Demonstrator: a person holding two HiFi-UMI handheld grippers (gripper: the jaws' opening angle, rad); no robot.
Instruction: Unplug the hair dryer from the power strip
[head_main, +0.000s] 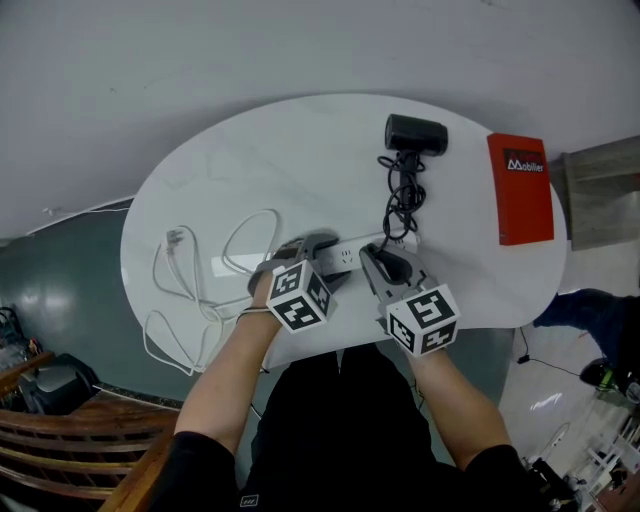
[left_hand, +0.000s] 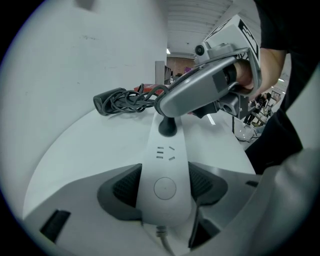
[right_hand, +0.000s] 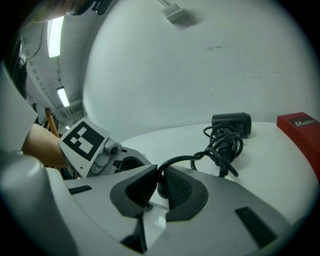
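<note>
A white power strip (head_main: 348, 257) lies across the near middle of the white table (head_main: 200, 170). My left gripper (left_hand: 162, 183) is shut on the strip's cable end, a pad pressing each side of the strip (left_hand: 165, 150). The hair dryer's black plug (left_hand: 167, 127) stands in a socket further along. My right gripper (right_hand: 159, 185) is shut on that plug (right_hand: 161, 189), whose cord rises out of the jaws. The cord bundle (right_hand: 223, 144) runs back to the black hair dryer (head_main: 415, 133) lying at the far side. In the head view, the left gripper (head_main: 318, 250) and right gripper (head_main: 386, 260) sit side by side.
A red book (head_main: 520, 187) lies at the table's right edge. The strip's white cable (head_main: 195, 290) loops over the left part of the table and hangs off the near edge. A wooden chair (head_main: 70, 440) stands at the lower left.
</note>
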